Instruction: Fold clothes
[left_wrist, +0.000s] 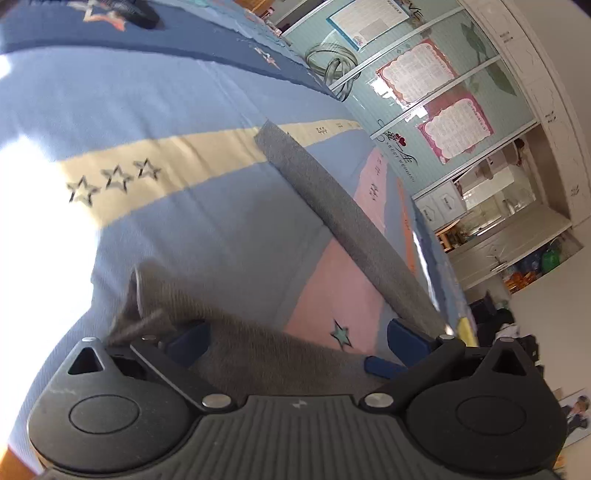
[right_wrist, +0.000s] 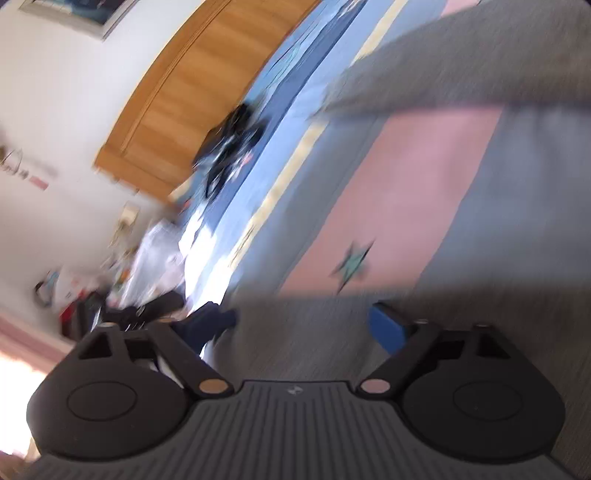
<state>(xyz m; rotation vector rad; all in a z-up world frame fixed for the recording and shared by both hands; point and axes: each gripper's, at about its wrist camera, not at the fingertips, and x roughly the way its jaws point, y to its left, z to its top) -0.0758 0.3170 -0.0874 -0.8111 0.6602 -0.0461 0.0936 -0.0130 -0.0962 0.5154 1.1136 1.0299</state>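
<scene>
On bed (left_wrist: 155, 110): grey cloth (left_wrist: 332, 206) half-spread, fold unfinished. Left gripper (left_wrist: 295, 343) wide, cloth between pads, unpinched. Right gripper (right_wrist: 306, 321) wide over cloth.

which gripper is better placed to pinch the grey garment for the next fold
Left, probably. The grey garment bunches between the left gripper and its wide-apart blue pads, a cloth edge by one pad. The right gripper also stands open over grey cloth, but its view is blurred, so contact cannot be told.
</scene>
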